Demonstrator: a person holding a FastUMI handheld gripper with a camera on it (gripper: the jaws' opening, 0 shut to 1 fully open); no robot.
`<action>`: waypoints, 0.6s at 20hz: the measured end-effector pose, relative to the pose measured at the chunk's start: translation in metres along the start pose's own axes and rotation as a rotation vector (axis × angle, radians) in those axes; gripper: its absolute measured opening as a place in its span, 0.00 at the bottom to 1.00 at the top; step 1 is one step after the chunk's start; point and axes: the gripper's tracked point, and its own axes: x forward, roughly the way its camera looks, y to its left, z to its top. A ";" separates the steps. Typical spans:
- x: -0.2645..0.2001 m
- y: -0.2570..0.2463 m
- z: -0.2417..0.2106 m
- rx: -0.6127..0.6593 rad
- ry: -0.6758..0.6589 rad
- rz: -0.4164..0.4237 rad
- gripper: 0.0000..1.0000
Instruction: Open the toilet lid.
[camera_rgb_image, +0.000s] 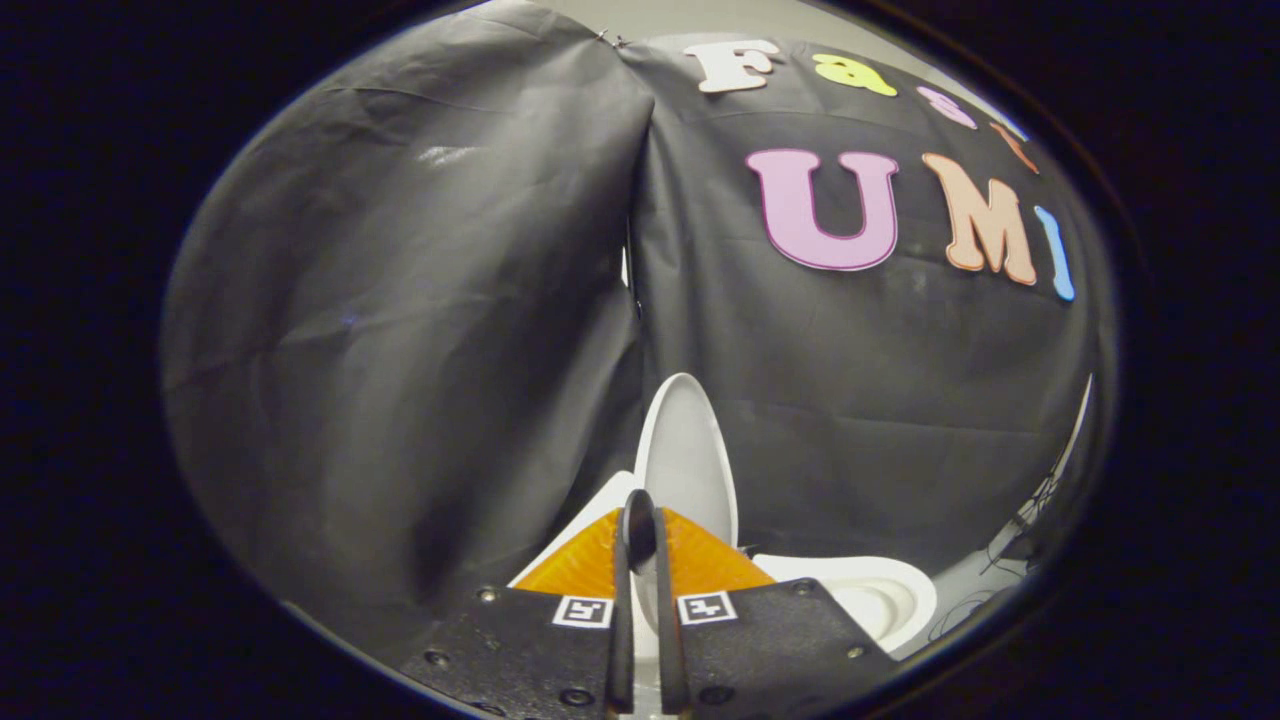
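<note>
Jaws nearly closed on raised toilet lid (686, 460); toilet bowl (880, 600) beyond, uncovered

White toilet lid (686, 455) (black cloth wall (400, 300))

You have the smooth white oval plastic toilet lid (687, 462) raised, standing nearly upright on its edge, its pale inner face turned toward the open side. It rises just beyond the fingertips of your gripper (640, 530), whose two fingers are drawn close together with a thin gap. Beside its base sits the white toilet bowl (880, 600), rim exposed.
</note>
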 end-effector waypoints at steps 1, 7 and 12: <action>0.000 -0.001 0.001 0.010 0.002 0.019 0.18; -0.011 -0.009 0.016 -0.025 -0.051 0.058 0.50; -0.023 -0.026 0.020 -0.006 -0.093 0.079 0.70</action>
